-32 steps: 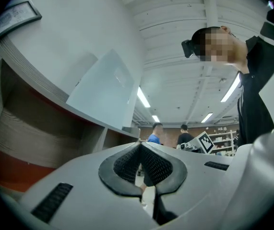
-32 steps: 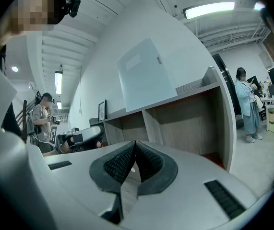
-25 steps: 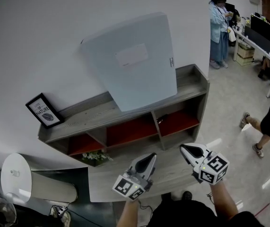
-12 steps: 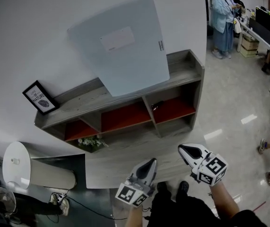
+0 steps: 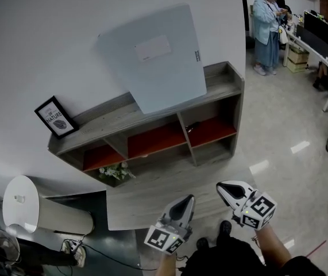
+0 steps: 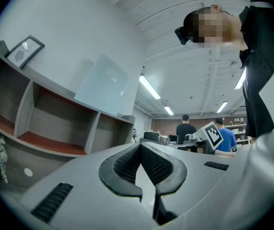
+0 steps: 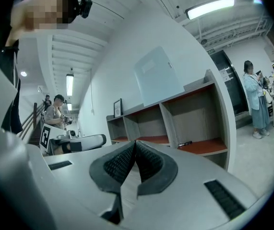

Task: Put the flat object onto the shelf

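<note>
Flat panel (image 5: 152,59): pale grey board standing on the top board of the shelf (image 5: 95,132), leaning back against the far wall, to the right of a framed picture (image 5: 56,117).
Left gripper (image 5: 185,201): jaws pressed together with nothing between them, held low and near the person's body.
Right gripper (image 5: 226,187): jaws likewise closed and empty, just right of the left one.
Change over the last second: the shelf now sits slightly farther from both grippers, which hang at the near edge of the low table (image 5: 152,194); the panel has kept its lean, untouched.
Reading: placement looks finished, and the person appears to be backing away.
</note>
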The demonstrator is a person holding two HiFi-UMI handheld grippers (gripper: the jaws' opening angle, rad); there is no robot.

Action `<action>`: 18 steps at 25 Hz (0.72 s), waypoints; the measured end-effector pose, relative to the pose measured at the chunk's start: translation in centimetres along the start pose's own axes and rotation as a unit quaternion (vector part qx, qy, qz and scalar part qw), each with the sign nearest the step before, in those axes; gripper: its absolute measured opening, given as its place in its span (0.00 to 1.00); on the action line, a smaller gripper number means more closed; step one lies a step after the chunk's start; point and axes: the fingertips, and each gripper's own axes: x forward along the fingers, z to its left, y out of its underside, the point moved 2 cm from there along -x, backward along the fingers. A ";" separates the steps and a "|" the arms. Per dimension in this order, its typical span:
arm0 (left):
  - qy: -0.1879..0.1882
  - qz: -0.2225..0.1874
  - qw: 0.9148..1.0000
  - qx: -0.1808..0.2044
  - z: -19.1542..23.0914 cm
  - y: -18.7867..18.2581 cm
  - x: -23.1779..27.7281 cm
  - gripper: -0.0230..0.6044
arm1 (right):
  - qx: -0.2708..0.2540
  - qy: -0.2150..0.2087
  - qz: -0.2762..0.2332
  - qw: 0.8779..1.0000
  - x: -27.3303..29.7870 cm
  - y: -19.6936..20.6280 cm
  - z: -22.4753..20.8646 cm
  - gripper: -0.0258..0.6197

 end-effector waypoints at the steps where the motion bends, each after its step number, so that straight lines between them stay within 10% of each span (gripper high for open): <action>1: 0.003 0.003 1.000 0.001 -0.2 -0.1 -0.6 0.06 | -0.001 0.002 -0.002 1.000 -0.1 0.0 0.7 0.06; 18: 0.053 0.014 0.998 -0.006 -1.7 0.2 -9.7 0.06 | -0.008 0.052 -0.019 0.998 -0.7 2.2 10.6 0.06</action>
